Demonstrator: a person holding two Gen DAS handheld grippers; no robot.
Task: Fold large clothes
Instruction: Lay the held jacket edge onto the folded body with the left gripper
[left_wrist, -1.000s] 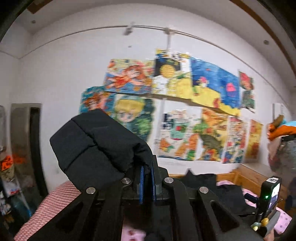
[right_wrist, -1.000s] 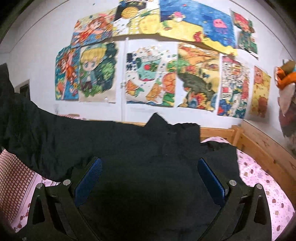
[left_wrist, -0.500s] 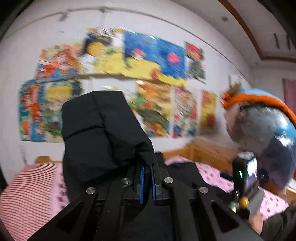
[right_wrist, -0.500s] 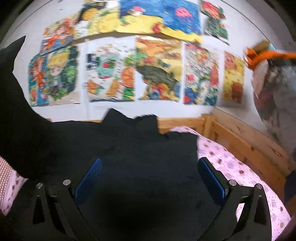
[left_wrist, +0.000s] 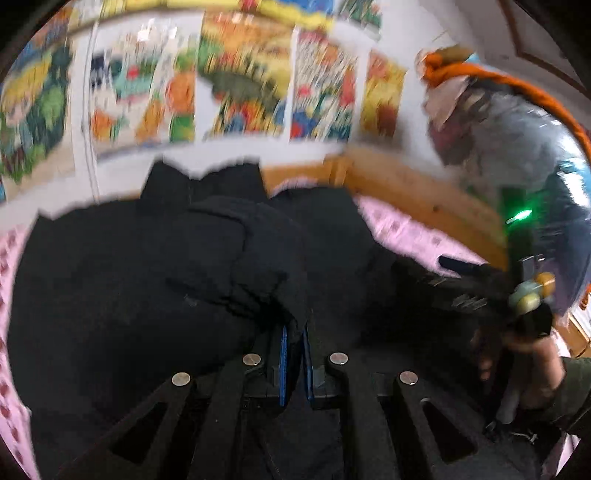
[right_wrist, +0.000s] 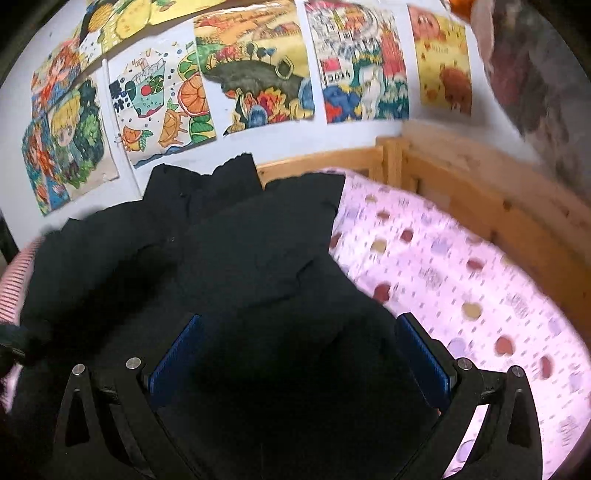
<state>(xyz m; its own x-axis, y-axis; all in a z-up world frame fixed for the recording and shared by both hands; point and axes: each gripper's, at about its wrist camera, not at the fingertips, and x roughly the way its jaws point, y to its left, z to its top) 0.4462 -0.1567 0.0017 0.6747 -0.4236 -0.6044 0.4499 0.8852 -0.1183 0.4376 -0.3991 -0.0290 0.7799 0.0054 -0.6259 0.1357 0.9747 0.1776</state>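
Left wrist view, lower centre: the left gripper (left_wrist: 294, 363) has its blue pads pinched nearly together on a bunched fold of the black coat (left_wrist: 155, 295). Across the right wrist view's lower edge, the right gripper (right_wrist: 295, 363) stands wide apart with dark cloth lying between the pads, none pressing it. The thick fold could slip from that narrow pinch and flop crooked, since padded fabric is bulky and springy. Spread over the pink dotted bedsheet (right_wrist: 461, 280) in mid-frame, the coat looks puffy, matte and rumpled, its collar end up against the wooden bed frame (right_wrist: 480, 192).
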